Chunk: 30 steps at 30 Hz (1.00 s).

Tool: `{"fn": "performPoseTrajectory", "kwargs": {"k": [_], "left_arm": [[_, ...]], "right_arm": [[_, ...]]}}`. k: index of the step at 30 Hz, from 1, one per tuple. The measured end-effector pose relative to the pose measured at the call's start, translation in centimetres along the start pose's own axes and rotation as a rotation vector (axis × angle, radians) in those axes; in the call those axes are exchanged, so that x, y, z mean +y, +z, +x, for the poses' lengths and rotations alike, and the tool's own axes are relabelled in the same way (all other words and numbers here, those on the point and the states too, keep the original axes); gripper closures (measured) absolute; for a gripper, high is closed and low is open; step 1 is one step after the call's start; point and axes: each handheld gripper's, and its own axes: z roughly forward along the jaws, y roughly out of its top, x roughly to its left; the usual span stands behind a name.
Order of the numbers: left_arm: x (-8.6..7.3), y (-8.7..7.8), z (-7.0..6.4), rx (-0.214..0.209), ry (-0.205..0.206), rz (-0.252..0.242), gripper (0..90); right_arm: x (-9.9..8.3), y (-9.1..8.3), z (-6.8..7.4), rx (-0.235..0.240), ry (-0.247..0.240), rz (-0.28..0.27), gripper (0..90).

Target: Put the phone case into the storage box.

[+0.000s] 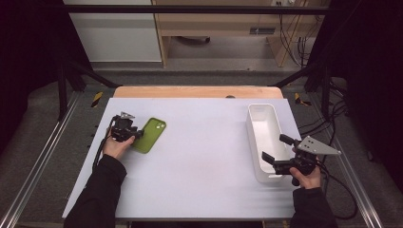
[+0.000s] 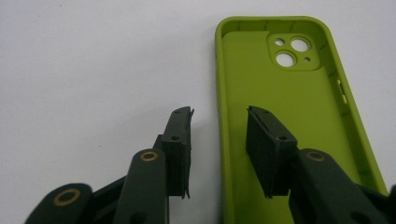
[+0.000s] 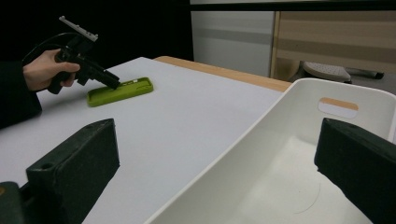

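Nearest the person, at the table's right edge, the right gripper [image 1: 275, 153] is held with its jaws spread wide, astride the near long wall of a white bin [image 1: 262, 124]; one jaw is outside over the white table [image 1: 204, 156], the other over the bin's empty inside. Across the table on the left, the left gripper [image 2: 218, 122] has its jaws partly apart, straddling the left side wall of a green phone case [image 2: 289, 116]. The case lies flat, hollow side up, camera cutouts at its far end. The jaws are not closed on the wall.
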Motion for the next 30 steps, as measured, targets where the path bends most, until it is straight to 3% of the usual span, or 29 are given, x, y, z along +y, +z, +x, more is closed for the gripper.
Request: {"fn": "performPoseTrajectory", "kwargs": {"k": [23, 30], "left_arm": [[0.06, -0.16, 0.18, -0.037, -0.016, 0.021, 83.7], [0.03, -0.19, 0.28, -0.039, -0.013, 0.021, 85.2]], "right_arm": [[0.01, -0.02, 0.00, 0.001, 0.001, 0.000, 0.4], [0.01, -0.01, 0.00, 0.001, 0.000, 0.001, 0.3]]}}
